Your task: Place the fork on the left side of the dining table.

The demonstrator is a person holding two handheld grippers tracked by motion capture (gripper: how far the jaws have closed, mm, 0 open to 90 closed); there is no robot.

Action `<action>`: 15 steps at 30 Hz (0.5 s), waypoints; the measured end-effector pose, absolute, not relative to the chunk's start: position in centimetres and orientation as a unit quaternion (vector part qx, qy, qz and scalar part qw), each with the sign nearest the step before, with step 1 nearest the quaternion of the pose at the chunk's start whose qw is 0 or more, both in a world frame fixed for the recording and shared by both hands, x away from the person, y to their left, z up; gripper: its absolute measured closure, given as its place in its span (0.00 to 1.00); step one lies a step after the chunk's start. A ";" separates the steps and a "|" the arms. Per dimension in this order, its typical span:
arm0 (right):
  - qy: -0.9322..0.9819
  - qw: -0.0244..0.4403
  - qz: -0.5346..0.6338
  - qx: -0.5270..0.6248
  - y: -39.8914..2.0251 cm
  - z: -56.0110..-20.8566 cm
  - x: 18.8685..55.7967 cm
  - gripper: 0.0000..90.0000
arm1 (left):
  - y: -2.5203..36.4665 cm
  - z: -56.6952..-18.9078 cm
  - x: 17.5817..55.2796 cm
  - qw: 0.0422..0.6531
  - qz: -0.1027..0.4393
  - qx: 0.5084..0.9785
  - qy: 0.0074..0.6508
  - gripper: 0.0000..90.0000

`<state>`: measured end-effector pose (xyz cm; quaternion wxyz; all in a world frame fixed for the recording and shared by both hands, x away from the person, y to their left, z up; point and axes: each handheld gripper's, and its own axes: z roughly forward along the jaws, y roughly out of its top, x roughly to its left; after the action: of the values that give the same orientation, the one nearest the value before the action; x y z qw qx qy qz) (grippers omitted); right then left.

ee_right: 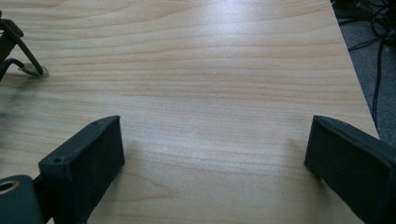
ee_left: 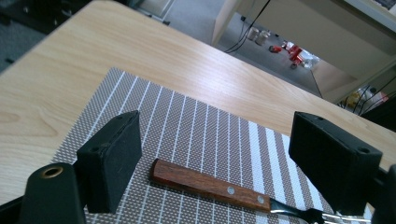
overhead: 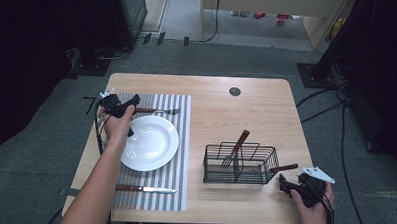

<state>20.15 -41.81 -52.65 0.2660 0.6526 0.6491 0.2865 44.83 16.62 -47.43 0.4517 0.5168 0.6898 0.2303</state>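
At the placemat's [overhead: 180, 141] far edge, beyond the white plate [overhead: 153, 143]: wooden-handled fork [ee_left: 210, 185] lying flat, your left gripper's [overhead: 117, 106] fingers [ee_left: 112, 158] spread either side of its handle, not pinching. Risk: drawing back carelessly could drag the fork askew. Right gripper [overhead: 304, 188], fingers spread over bare worktop [ee_right: 210, 70]; fork tines cut off in the left gripper view.

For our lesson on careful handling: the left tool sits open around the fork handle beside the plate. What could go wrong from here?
1. The left tool is open around the fork, not pressing it; closing off-centre could skid it across the mat.
2. The plate lies right beside that hand, so a sideways move might knock it.
3. A handle juts from the basket near the right tool and could get snagged.
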 end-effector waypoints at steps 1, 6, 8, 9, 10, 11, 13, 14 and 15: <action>0.649 0.266 0.286 0.653 -41.8 -52.7 20.1 0.05 | 16.6 -47.4 44.8 0.452 0.230 0.517 0.690 0.20; 0.648 0.266 0.286 0.654 -41.8 -52.6 20.1 0.05 | 16.6 -46.0 43.2 0.454 0.251 0.544 0.660 0.18; 0.648 0.265 0.286 0.654 -41.8 -52.6 20.1 0.05 | 16.6 -45.5 42.5 0.458 0.254 0.549 0.651 0.18; 0.648 0.265 0.286 0.654 -41.8 -52.6 20.1 0.05 | 16.6 -45.3 42.1 0.461 0.254 0.553 0.646 0.18; 0.648 0.265 0.286 0.654 -41.8 -52.6 20.1 0.05 | 16.5 -45.0 41.8 0.465 0.255 0.556 0.640 0.17; 0.648 0.265 0.286 0.654 -41.8 -52.6 20.1 0.05 | 16.4 -44.7 41.3 0.468 0.257 0.562 0.632 0.16; 0.649 0.266 0.286 0.653 -41.8 -52.6 20.1 0.05 | 16.4 -44.5 40.9 0.468 0.258 0.567 0.627 0.16; 0.649 0.266 0.286 0.653 -41.8 -52.6 20.1 0.05 | 16.3 -44.1 40.3 0.469 0.263 0.574 0.618 0.16; 0.649 0.266 0.286 0.653 -41.8 -52.7 20.1 0.05 | 16.3 -44.1 40.3 0.469 0.263 0.574 0.618 0.16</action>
<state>20.14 -41.80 -52.65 0.2657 0.6530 0.6489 0.2864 40.27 16.30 -44.12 0.4689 0.5736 0.6183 0.2625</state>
